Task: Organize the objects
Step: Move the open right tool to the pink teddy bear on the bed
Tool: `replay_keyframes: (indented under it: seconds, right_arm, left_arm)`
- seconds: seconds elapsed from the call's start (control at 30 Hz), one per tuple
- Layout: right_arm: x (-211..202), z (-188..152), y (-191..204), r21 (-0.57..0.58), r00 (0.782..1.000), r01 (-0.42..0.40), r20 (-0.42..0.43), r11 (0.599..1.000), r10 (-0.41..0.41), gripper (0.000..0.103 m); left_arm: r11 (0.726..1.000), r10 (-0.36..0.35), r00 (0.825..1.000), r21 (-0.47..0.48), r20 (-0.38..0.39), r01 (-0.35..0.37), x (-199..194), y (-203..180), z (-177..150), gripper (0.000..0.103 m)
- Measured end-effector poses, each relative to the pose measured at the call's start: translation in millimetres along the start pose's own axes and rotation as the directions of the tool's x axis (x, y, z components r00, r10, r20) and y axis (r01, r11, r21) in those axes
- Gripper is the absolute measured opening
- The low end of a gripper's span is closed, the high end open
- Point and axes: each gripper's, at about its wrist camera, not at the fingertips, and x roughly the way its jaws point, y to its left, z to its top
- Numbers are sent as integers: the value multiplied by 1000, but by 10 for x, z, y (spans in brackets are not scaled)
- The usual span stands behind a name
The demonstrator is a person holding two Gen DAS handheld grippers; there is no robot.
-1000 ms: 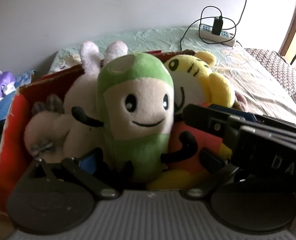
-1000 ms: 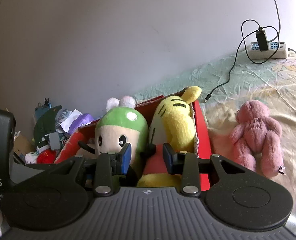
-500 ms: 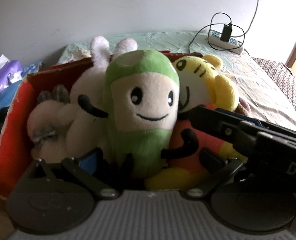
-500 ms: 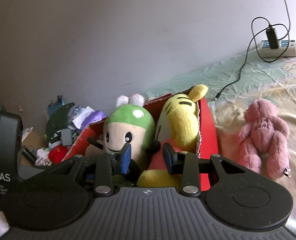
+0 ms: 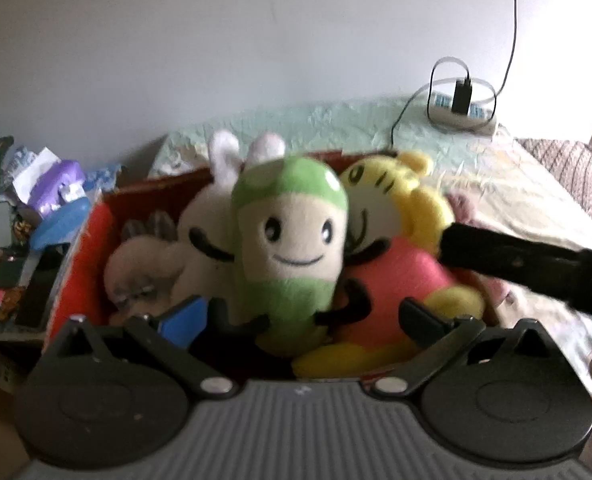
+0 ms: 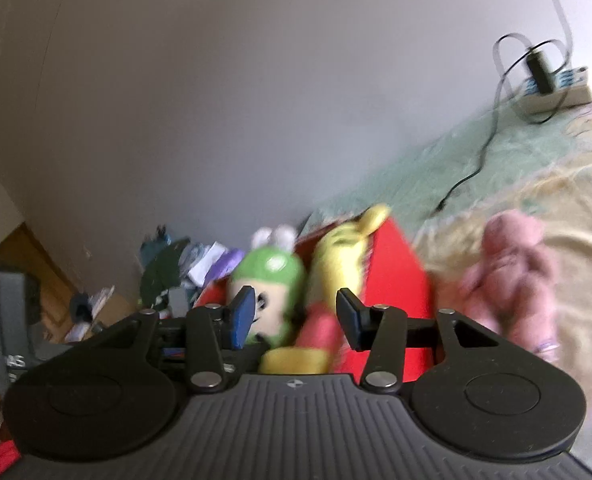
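Note:
A red box (image 5: pixel 77 276) on the bed holds a green-and-cream smiling plush (image 5: pixel 291 240), a white rabbit plush (image 5: pixel 203 220), a small grey-white plush (image 5: pixel 135 256) and a yellow tiger plush (image 5: pixel 392 216). My left gripper (image 5: pixel 302 318) is open, its fingers wide either side of the green plush and not gripping it. My right gripper (image 6: pixel 293 316) is open and empty just in front of the box (image 6: pixel 396 272), with the green plush (image 6: pixel 267 276) and tiger (image 6: pixel 340 256) behind it. A pink plush (image 6: pixel 512 272) lies on the bed right of the box.
A power strip with charger and cable (image 5: pixel 462 110) lies at the bed's far end by the wall. A pile of clutter (image 5: pixel 27 208) sits left of the box. The right gripper's body (image 5: pixel 536 272) crosses the left wrist view at right.
Both grippers have pulled back from the box. The right gripper's jaws have opened wider. The plush toys stay in the box.

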Motion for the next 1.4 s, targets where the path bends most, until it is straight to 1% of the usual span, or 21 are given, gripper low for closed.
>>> replay_keyframes:
  seconds: [0.07, 0.17, 0.23, 0.27, 0.33, 0.4, 0.5, 0.6, 0.67, 0.77, 0.83, 0.9, 0.93, 0.97, 1.0, 1.03, 1.07, 1.13, 1.2, 1.4]
  right_arm:
    - [-86, 58, -163, 22, 999, 39, 3, 999, -39, 49]
    - [-115, 88, -429, 58, 992, 123, -35, 991, -121, 49]
    - [-122, 87, -627, 83, 985, 166, -68, 983, -160, 49]
    - [-120, 83, -713, 87, 981, 181, -82, 980, -174, 49]
    - [-96, 77, -869, 88, 974, 207, -112, 974, -196, 49]
    - [-62, 83, -1011, 97, 971, 210, -136, 973, -196, 49]
    - [61, 133, -1235, 106, 963, 219, -181, 970, -198, 49]
    - [169, 138, -1395, 130, 960, 213, -212, 968, -183, 50]
    - [265, 135, -1499, 144, 960, 206, -222, 968, -171, 50]
    - [378, 112, -1550, 135, 960, 200, -226, 971, -166, 50]
    - [444, 107, -1586, 151, 964, 177, -228, 973, -140, 50]
    - [501, 86, -1605, 162, 965, 164, -231, 973, -124, 47]
    - [511, 88, -1606, 160, 966, 157, -231, 974, -117, 44]
    - [519, 90, -1607, 157, 965, 155, -238, 975, -115, 38]
    - [520, 93, -1626, 161, 963, 149, -249, 976, -106, 36]
    - [500, 99, -1643, 173, 963, 139, -254, 975, -93, 30]
    - [467, 109, -1663, 185, 964, 126, -256, 975, -76, 28]
    - [347, 135, -1695, 195, 966, 103, -254, 975, -51, 28]
    - [215, 140, -1734, 191, 966, 102, -255, 976, -51, 28]
    - [-368, 33, -1882, 214, 954, 107, -296, 971, -39, 28]
  left_arm:
    - [1000, -5, 1000, -15, 25, 6, -89, -54, 60, 101]
    - [999, -41, 997, -29, 58, 42, -182, -168, 139, 100]
    - [996, -85, 994, -36, 67, 88, -206, -289, 193, 98]
    - [993, -111, 991, -38, 68, 114, -200, -347, 222, 96]
    - [984, -172, 983, -38, 68, 175, -192, -485, 245, 92]
    - [977, -211, 976, -25, 59, 212, -169, -635, 259, 89]
    - [968, -252, 966, 6, 51, 252, -141, -859, 257, 88]
    - [959, -284, 958, 28, 44, 283, -105, -1032, 244, 88]
    - [957, -291, 956, 33, 33, 290, -71, -1116, 238, 89]
    - [957, -288, 957, 28, 16, 288, -19, -1188, 248, 90]
    - [960, -279, 960, 20, 5, 279, 9, -1222, 261, 91]
    - [960, -279, 960, 9, -3, 279, 25, -1235, 264, 91]
    - [960, -279, 960, 6, -6, 279, 24, -1246, 266, 91]
    - [961, -277, 961, 3, -8, 277, 23, -1254, 252, 91]
    - [962, -273, 962, 2, -10, 273, 32, -1272, 251, 91]
    - [963, -270, 963, -2, -13, 270, 39, -1289, 248, 91]
    - [962, -272, 962, -7, -17, 272, 49, -1304, 246, 91]
    - [960, -281, 960, -13, -21, 280, 72, -1346, 244, 91]
    - [957, -290, 957, -9, -21, 290, 74, -1402, 237, 91]
    - [943, -334, 941, -5, -60, 334, 224, -1573, 177, 91]
